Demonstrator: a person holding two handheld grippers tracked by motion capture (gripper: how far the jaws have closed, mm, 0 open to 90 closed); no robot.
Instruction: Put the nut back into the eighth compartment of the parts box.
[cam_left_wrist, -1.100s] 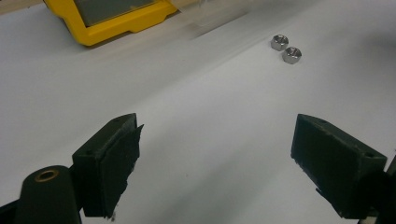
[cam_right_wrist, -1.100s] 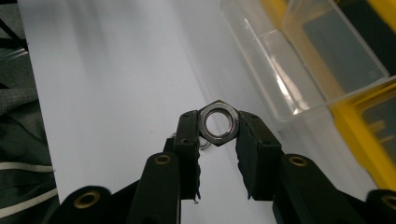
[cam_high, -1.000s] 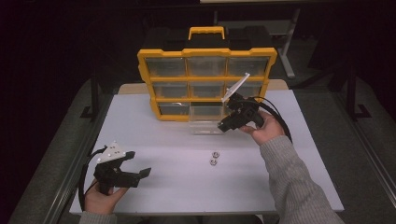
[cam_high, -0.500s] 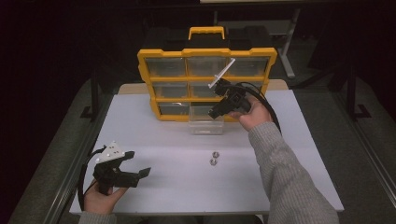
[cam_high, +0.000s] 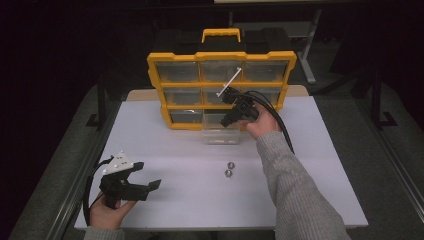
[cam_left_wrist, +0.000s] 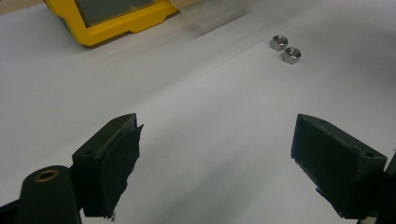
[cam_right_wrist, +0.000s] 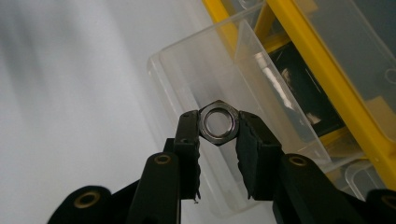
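**Nut pinched over the clear drawer**

Right gripper (cam_right_wrist: 218, 126): jaws clamped on a steel hex nut (cam_right_wrist: 218, 122), flat to flat, hole facing the camera. Held above the clear plastic drawer (cam_right_wrist: 196, 60) (pulled out in front of the yellow organizer (cam_high: 221, 59)). Right hand (cam_high: 263, 121) close to the organizer's lower row.

Left gripper (cam_left_wrist: 217, 158): jaws spread wide, nothing between them, low over the white table (cam_high: 190, 150) near its left front corner. Two more loose nuts (cam_left_wrist: 285, 48) side by side on the table, well apart from both grippers, just short of the drawer.
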